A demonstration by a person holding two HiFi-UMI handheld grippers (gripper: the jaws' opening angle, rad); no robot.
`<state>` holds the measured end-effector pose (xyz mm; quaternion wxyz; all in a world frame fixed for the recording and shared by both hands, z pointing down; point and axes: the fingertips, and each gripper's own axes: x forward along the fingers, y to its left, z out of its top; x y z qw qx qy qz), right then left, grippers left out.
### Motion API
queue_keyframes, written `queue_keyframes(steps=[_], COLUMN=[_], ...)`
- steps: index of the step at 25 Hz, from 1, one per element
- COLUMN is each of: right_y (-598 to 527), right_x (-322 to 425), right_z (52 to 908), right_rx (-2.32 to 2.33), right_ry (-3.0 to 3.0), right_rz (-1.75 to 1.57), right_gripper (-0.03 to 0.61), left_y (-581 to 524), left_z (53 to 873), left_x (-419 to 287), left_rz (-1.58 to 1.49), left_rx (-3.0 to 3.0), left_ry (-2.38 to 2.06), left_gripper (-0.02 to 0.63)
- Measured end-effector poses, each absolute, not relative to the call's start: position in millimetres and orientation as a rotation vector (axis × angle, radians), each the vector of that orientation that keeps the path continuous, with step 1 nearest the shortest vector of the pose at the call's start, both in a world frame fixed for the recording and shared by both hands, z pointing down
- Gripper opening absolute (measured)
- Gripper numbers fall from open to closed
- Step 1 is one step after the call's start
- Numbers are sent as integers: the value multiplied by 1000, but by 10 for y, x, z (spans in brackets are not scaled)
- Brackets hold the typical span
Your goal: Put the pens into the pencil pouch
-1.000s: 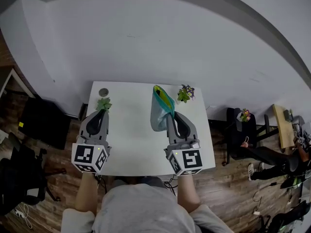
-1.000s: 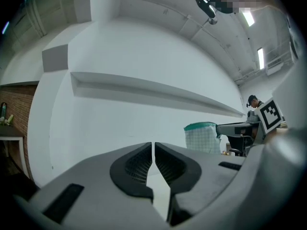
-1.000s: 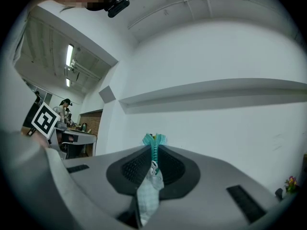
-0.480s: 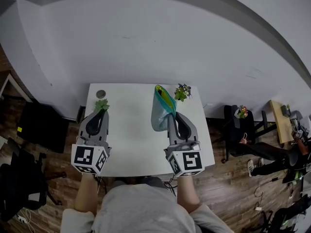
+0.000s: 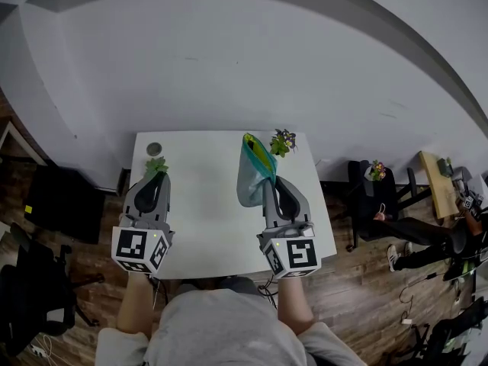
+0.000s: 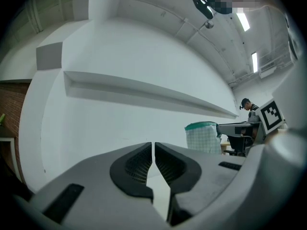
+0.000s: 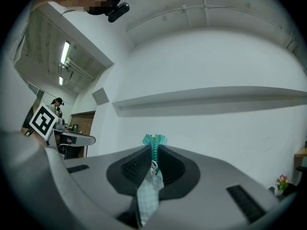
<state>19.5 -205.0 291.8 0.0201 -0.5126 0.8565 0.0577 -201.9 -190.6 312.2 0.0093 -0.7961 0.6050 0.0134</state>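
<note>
The teal checked pencil pouch (image 5: pixel 250 175) stands upright over the white table (image 5: pixel 202 219), its mouth (image 5: pixel 258 152) open and showing a yellow-green inside. My right gripper (image 5: pixel 268 181) holds it from the near side. In the right gripper view the right gripper (image 7: pixel 154 148) is shut on the pouch's teal zipper edge (image 7: pixel 155 153), with checked fabric (image 7: pixel 147 198) hanging between the pads. My left gripper (image 5: pixel 157 177) hovers over the table's left part, shut and empty. The left gripper (image 6: pixel 153 150) sees the pouch (image 6: pixel 204 138) to its right. No loose pen shows in any view.
A small green plant (image 5: pixel 156 165) and a round grey object (image 5: pixel 155 149) sit at the table's far left. A flowering plant (image 5: pixel 281 141) stands at the far right corner. A white wall runs behind the table. A dark chair (image 5: pixel 372 200) stands on the wooden floor to the right.
Only the head view has shifted a little. Both grippers and the pouch keep their places.
</note>
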Motion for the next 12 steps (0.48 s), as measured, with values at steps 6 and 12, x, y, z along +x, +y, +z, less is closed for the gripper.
queue_keyframes(steps=[6, 12], right_y=[-2045, -2064], right_x=[203, 226], right_z=[2908, 2924], right_rx=[-1604, -1625], right_ry=[2664, 2643], right_rz=[192, 179], right_gripper=[57, 57], left_y=[-1946, -2007], left_z=[3162, 3196], left_x=[-2001, -1986], left_rz=[41, 29], left_rx=[-2505, -2515], left_ry=[1883, 1875], left_gripper=[41, 40])
